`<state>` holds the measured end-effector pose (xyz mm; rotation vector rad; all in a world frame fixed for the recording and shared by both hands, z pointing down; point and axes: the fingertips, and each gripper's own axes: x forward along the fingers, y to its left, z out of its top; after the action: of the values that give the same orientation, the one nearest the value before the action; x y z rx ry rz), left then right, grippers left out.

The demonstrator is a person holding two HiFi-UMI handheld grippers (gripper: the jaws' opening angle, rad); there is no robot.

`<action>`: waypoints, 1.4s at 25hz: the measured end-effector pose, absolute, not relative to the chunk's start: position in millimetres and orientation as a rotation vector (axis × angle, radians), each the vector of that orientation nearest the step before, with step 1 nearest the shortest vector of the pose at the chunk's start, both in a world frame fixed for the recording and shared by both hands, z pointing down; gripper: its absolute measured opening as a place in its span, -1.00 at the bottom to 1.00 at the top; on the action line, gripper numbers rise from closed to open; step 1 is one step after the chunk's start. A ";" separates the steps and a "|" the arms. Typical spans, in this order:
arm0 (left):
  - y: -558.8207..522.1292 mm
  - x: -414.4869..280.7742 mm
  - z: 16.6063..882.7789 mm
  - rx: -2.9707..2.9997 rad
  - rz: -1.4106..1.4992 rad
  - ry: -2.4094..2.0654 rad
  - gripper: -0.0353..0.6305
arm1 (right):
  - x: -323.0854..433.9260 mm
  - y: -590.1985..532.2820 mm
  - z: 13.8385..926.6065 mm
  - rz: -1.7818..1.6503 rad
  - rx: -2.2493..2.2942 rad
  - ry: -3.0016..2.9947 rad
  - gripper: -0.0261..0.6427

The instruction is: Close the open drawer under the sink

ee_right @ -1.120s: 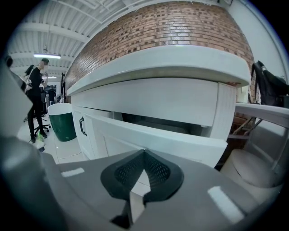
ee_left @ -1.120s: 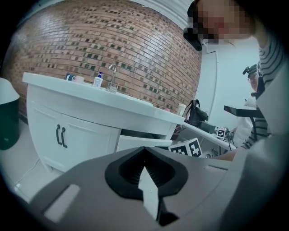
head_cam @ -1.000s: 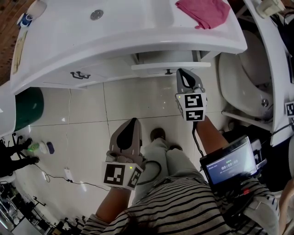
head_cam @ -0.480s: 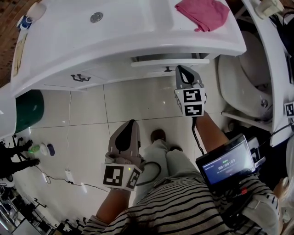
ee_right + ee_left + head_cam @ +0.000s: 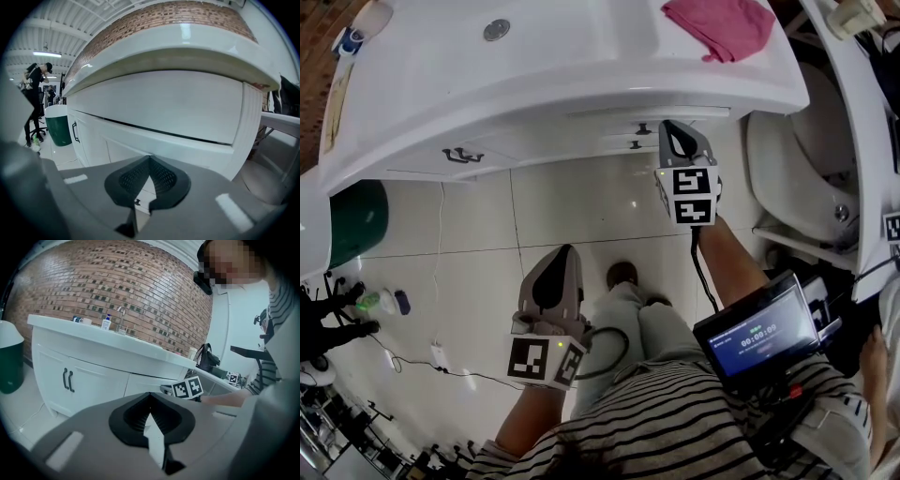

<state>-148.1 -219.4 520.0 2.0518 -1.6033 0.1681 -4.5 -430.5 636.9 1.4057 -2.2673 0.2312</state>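
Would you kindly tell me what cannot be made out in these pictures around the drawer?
Drawer front: head view, mostly hidden under the countertop overhang.
Screen text: head view, too small to read.
Pink cloth: head view, cut off by the top edge.

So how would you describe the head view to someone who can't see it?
Seen from above, the right tool, shut, is at the front of the drawer under the white sink counter; the drawer looks almost fully shut. The left tool, also shut, hangs over the tiled floor, and a pink cloth lies on the counter.
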 end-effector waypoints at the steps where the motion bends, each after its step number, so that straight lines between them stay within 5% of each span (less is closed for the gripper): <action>1: -219.2 -148.6 521.5 2.050 0.169 -1.604 -0.85 | -4.8 -432.2 637.0 0.234 1.413 -2.265 -0.93; 22: -193.5 -162.0 512.6 2.048 0.181 -1.682 -0.85 | -4.0 -444.8 639.0 0.216 1.403 -2.254 -0.93; 35: -170.4 -136.8 439.0 2.092 0.158 -1.642 -0.85 | 0.9 -363.5 527.5 0.311 1.406 -2.302 -0.93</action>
<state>-136.8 -170.4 439.0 2.0923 -1.6422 0.1582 0.9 -363.5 527.5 1.4061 -2.3020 0.3111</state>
